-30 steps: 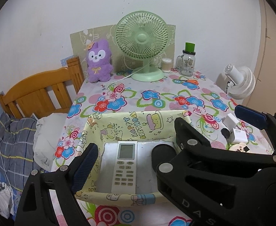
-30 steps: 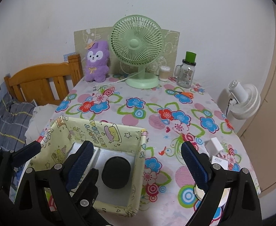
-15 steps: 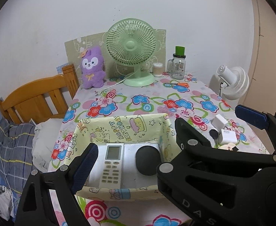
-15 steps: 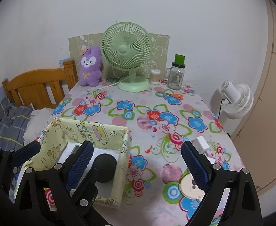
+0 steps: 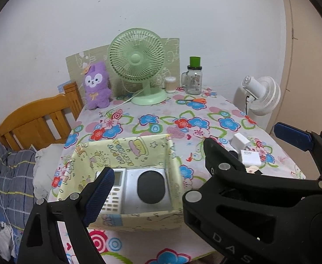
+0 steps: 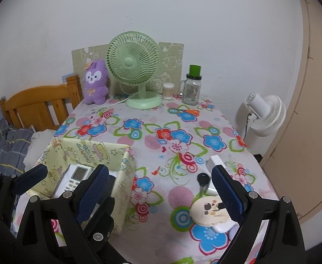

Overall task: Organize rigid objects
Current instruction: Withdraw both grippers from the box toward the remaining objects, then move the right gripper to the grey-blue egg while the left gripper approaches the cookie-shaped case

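A desk [image 6: 182, 118] under a flowered cloth carries a green fan [image 6: 134, 70], a purple plush toy [image 6: 95, 81], a small cup [image 6: 168, 90] and a green-lidded jar [image 6: 191, 88] along its far edge, orange-handled scissors [image 6: 188, 111] just before the jar, a yellow box [image 5: 125, 154] near the front left, and white chargers [image 5: 245, 149] and a round disc [image 6: 209, 213] at the right.

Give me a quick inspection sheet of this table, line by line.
Surface: table under a flowered cloth.
Job's things: yellow box holds a white remote and a dark oval object; white adapters, black key, round cream disc outside.
Clutter: green fan, purple plush, glass jar, orange scissors.
Grippers: left gripper and right gripper open, empty.
Cables: fan cord.
Surroundings: wooden bed, white fan.
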A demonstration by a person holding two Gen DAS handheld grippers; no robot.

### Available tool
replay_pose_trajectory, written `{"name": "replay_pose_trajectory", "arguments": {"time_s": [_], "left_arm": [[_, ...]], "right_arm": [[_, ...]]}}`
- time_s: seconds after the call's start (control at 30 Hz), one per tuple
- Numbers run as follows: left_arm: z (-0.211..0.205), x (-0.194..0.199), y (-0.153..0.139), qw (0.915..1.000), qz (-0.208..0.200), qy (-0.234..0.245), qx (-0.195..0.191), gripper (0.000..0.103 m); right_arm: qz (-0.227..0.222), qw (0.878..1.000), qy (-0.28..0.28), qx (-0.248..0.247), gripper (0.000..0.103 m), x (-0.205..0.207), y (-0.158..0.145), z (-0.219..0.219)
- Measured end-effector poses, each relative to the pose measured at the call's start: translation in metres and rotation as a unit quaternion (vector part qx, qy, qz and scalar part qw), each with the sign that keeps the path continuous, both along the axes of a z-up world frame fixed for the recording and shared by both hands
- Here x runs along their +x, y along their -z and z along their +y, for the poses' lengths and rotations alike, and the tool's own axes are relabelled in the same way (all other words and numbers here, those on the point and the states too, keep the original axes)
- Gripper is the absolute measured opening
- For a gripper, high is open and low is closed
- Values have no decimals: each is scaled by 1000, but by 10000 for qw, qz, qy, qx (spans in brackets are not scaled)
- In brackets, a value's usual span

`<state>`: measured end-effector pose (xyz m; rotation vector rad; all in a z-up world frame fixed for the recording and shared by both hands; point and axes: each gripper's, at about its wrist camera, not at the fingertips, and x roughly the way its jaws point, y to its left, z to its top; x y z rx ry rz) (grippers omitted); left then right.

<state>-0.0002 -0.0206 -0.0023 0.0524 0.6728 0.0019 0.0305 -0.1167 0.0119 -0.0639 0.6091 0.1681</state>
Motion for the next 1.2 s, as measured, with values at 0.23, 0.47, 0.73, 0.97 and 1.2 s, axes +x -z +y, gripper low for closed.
{"name": "replay_pose_trajectory", "arguments": {"time_s": [0.23, 0.47, 0.73, 0.97, 1.2], "left_arm": [[-20, -2, 2, 9998, 8, 186, 24, 92], [-40, -6, 7, 9991, 19, 411, -42, 92], [-61, -8, 13, 9983, 30, 568, -82, 92], [-74, -9, 20, 9979, -28, 643, -47, 92], [-88, -9, 35, 9962, 2, 855, -135, 92]], "right_arm": [[-13, 9998, 192, 54, 96, -6, 3, -23], [-41, 9995, 308, 46, 96, -13, 8, -43], [-7, 9989, 470, 2, 96, -17, 14, -63], [12, 9982, 595, 40, 96, -20, 21, -78], [21, 9975, 712, -20, 96, -22, 34, -90]]}}
